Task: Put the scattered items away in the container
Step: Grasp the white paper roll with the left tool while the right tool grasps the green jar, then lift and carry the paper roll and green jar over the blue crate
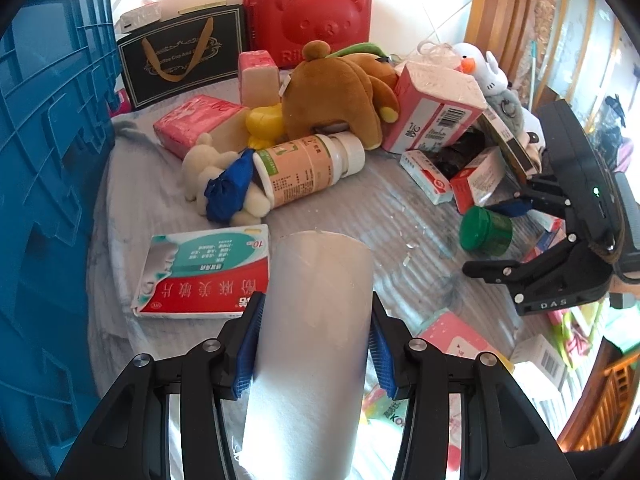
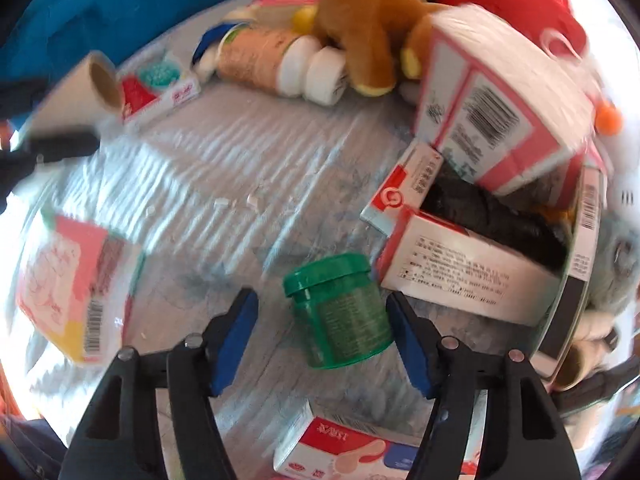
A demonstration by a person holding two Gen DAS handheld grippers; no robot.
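Observation:
My left gripper [image 1: 316, 344] is shut on a white cardboard tube [image 1: 316, 320], held above the grey cloth; the tube also shows in the right wrist view [image 2: 86, 80]. The blue crate [image 1: 44, 184] stands at the left. My right gripper [image 2: 320, 340] is open, its blue pads on either side of a green jar [image 2: 340, 312] lying on the cloth, not touching it. In the left wrist view the right gripper [image 1: 516, 240] sits by the green jar [image 1: 485, 230]. A brown plush bear [image 1: 340, 88], a tan pill bottle [image 1: 308, 168] and a red-and-green medicine box [image 1: 204, 272] lie scattered.
A red bear case [image 1: 308, 12] and a black gift bag [image 1: 180, 56] stand at the back. A pink-and-white carton [image 2: 496, 112], small medicine boxes [image 2: 460, 268], a white plush [image 1: 216, 176] and pink tissue packs [image 1: 196, 120] crowd the cloth. A wooden frame [image 1: 496, 8] rises at the right.

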